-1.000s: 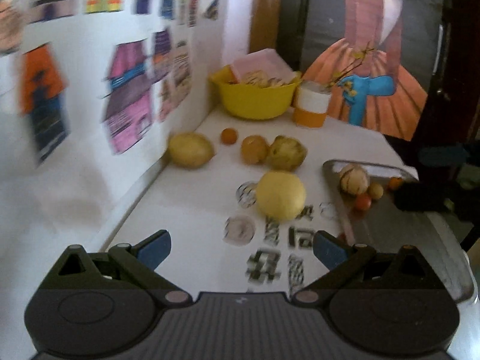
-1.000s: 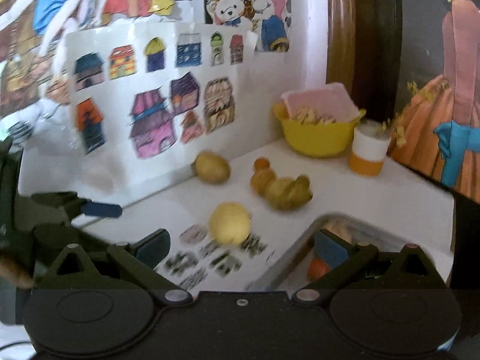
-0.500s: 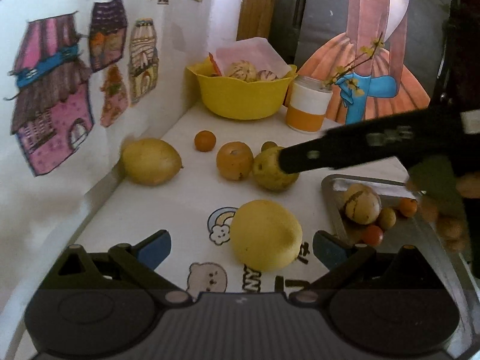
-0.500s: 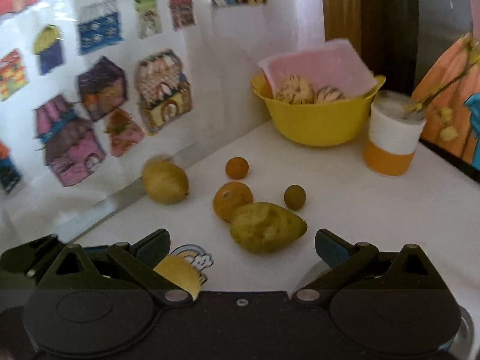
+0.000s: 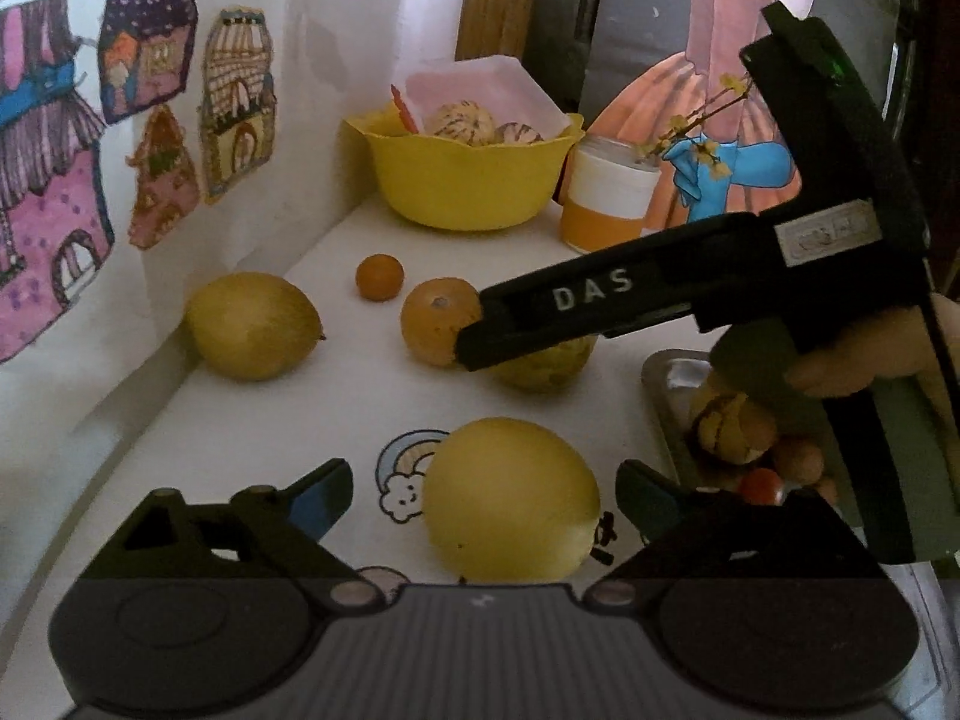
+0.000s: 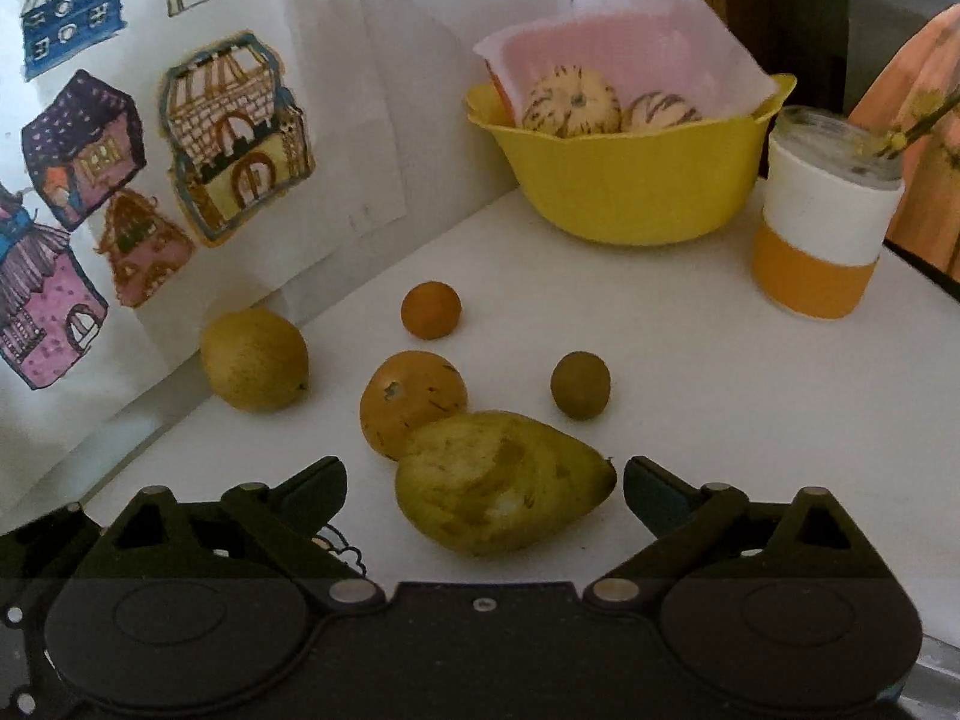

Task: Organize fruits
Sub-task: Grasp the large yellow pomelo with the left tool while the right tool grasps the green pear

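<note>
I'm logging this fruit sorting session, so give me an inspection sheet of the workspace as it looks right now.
Surface: white table with cartoon prints near the front.
Job's things: round yellow fruit between the left tongs; green pear-shaped fruit between the right tongs, touching the orange; lemon-shaped fruit, small orange fruit, small brown fruit loose; metal tray holding small fruits.
Clutter: yellow bowl with two striped fruits; orange and white cup.
Grippers: both open, neither gripping.
Cables: nothing seen.
Surroundings: house drawings on the wall.
</note>
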A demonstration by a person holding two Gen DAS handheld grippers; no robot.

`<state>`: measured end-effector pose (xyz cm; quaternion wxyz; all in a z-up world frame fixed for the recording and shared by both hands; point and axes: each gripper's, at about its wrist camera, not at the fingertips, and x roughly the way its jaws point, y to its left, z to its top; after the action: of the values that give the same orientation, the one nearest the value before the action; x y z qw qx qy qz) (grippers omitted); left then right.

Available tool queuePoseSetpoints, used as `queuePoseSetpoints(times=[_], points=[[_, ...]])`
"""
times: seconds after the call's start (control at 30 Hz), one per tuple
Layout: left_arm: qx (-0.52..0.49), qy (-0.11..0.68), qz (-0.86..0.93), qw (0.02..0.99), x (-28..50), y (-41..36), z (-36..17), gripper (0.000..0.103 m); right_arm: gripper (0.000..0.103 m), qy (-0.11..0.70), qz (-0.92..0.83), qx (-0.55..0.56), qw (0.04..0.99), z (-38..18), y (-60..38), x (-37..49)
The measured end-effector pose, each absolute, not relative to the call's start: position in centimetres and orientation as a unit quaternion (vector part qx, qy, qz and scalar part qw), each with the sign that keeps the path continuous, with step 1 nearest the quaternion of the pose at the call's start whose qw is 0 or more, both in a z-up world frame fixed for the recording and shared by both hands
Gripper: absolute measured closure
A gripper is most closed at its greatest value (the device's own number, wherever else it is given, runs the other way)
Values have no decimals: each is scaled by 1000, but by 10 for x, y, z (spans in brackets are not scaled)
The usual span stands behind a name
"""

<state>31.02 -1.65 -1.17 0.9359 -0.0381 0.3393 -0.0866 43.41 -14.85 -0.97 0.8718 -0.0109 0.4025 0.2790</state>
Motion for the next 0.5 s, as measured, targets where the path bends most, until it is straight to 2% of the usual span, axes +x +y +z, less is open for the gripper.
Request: queuePoseSetpoints(times=[0.17,0.3,0.37,0.5], points=[[-37,342,-94,934,311,-19,-14,12,9,408,276,-4,870,-15,-149,436],[-34,343,-99,934,312,-21,-14,21,17,411,268,-1,871,-18,-151,436],[-36,345,-101,932,313,-21,-15,25,24,407,263,-2,875,-17,-153,435],[-36,346,-97,932,314,-21,-16,35,25,402,262,2,877,-18,-154,436]])
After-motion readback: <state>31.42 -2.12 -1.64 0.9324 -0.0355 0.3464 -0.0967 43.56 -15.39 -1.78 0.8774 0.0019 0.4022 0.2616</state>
